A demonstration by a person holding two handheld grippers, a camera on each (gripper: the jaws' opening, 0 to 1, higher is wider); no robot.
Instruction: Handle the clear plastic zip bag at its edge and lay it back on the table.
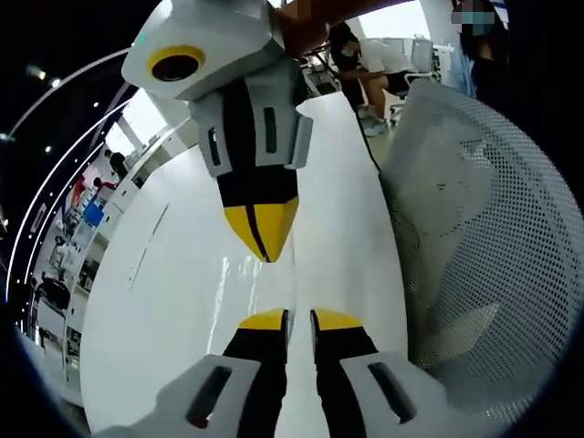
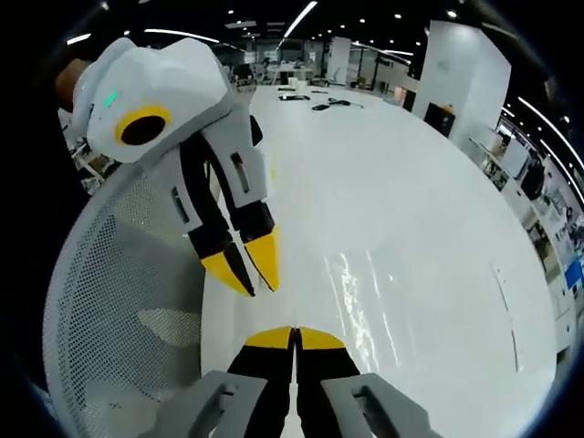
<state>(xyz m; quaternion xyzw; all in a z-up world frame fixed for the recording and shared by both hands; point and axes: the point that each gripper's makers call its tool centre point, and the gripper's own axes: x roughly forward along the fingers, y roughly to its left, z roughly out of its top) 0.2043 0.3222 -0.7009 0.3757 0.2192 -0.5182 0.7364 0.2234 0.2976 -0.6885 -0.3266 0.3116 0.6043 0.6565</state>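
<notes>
White table stretches far ahead with the clear zip bag flat on it just past my tips, so my right gripper, clenched, and left gripper, barely parted, should part and meet its near edge low.

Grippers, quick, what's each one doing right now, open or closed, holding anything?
Left gripper: slightly open, over the bag on the table; grip cannot be told.
Right gripper: closed; whether it pinches anything cannot be told.
</notes>
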